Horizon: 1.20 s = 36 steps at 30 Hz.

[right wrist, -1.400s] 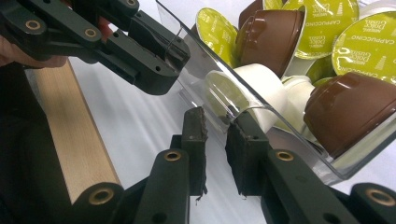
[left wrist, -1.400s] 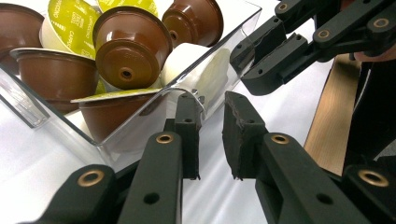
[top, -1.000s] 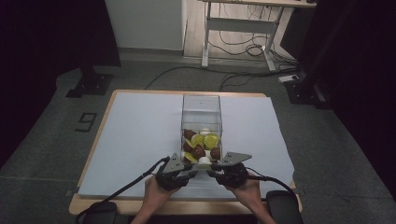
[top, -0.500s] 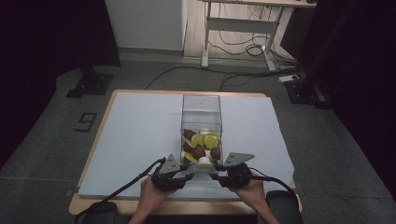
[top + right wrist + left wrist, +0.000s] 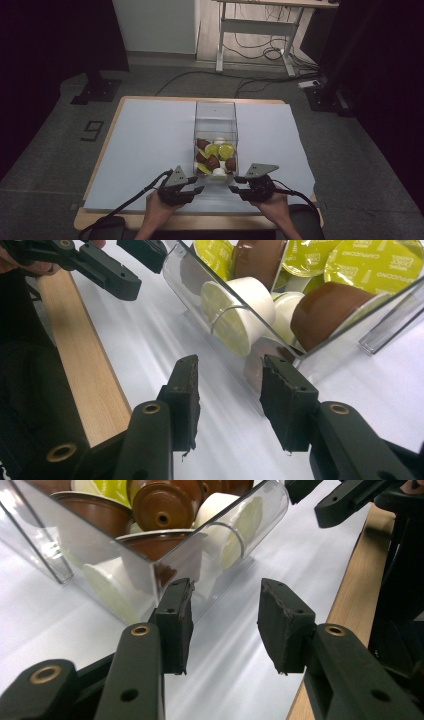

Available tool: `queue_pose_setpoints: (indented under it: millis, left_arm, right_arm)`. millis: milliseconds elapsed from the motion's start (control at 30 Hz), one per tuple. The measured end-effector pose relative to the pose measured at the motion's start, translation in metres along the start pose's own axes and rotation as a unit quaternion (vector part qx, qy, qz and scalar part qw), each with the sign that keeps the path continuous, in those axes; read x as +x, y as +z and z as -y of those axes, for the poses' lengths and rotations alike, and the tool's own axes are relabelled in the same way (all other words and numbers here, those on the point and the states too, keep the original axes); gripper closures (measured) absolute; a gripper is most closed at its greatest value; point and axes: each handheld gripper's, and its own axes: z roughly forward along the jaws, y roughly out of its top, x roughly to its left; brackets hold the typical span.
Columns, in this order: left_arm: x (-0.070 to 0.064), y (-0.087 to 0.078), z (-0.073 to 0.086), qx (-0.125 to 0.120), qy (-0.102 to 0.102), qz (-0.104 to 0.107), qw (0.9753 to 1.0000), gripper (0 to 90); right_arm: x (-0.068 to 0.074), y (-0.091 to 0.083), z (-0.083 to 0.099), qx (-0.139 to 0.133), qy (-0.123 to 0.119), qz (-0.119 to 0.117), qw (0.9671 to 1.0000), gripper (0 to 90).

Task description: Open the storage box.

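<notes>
Two claws sit low at the near edge of the table (image 5: pixel 150 125), one on either side of the near end of a clear plastic box (image 5: pixel 215 112) that lies along the middle of the white-covered top. The left claw (image 5: pixel 199 189) rests just beside the box's near left corner with its jaws apart and nothing between them; in the left gripper view its two black pads (image 5: pixel 176 625) stand open over the white sheet, the nearer one close against the transparent wall, though whether it touches is hard to tell. The right claw (image 5: pixel 234 189) mirrors it at the near right corner, jaws likewise spread and empty, and the right gripper view shows its pads (image 5: pixel 286 400) gaping just in front of the box's rounded near edge. Inside the box lies a heap of coffee capsules (image 5: pixel 216 159), gathered at the end nearest the person: brown ones (image 5: pixel 161 507), white ones (image 5: pixel 239 315) and several with yellow-green lids (image 5: pixel 375 265). The far half of the box holds none. A hand (image 5: pixel 156 212) grips each tool from the bottom of the high view, with a black cable (image 5: pixel 125 207) trailing off to the left.
</notes>
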Motion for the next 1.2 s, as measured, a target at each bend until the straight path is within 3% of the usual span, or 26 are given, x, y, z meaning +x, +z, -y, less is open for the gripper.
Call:
queue_pose_setpoints:
  millis: [400,733,967,1200]
  left_arm:
    - [0.009,-0.008,0.002,0.01,-0.007,-0.007,0.9999,57.4]
    - [0.021,-0.019,0.004,0.011,-0.017,-0.02,0.9996,55.9]
    - [0.034,-0.026,0.008,0.011,-0.024,-0.036,0.999,48.7]
    - [0.048,-0.031,0.012,0.0,-0.046,-0.054,0.9975,38.3]
  right_arm:
    - [-0.01,-0.012,0.005,-0.007,0.02,0.017,0.9996,57.3]
    - [-0.021,-0.016,0.009,-0.008,0.037,0.031,0.9988,49.9]
    - [-0.031,-0.02,0.012,-0.012,0.043,0.052,0.9976,42.7]
    - [-0.042,-0.025,0.016,-0.019,0.061,0.069,0.9956,36.5]
